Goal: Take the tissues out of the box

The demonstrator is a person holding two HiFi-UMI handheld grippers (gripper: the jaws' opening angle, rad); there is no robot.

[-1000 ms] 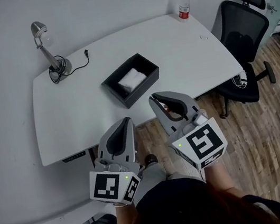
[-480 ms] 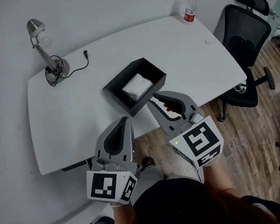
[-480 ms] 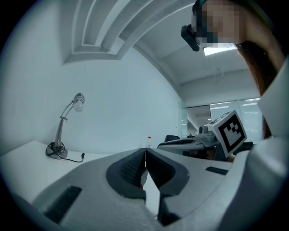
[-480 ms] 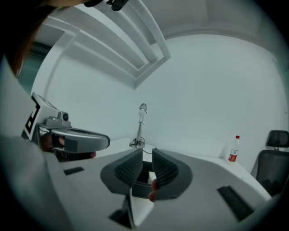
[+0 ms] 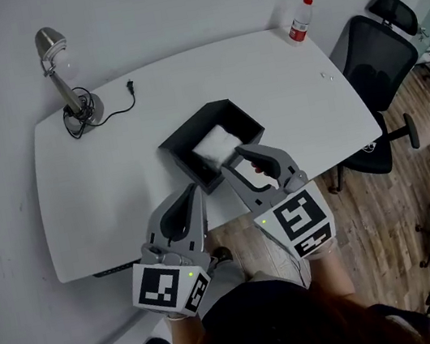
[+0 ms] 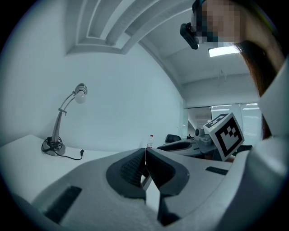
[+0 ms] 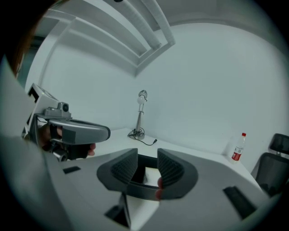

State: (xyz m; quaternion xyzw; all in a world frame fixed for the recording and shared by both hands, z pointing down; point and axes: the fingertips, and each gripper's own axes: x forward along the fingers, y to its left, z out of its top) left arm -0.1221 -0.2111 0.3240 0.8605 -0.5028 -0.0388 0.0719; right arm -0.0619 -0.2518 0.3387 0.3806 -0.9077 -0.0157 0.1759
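Desk lamp stands at the left end of the white worktop. The left hand-held gripper hovers at the near edge, and its own view shows its jaws pressed together on nothing, hiding the box behind them. The black box sits mid-worktop with the white tissues inside, seen whole only from the head view. The right hand-held gripper reaches over the box's near rim, its empty jaws opening, with the tissues glimpsed through the gap. A red-capped bottle stands at the far right corner.
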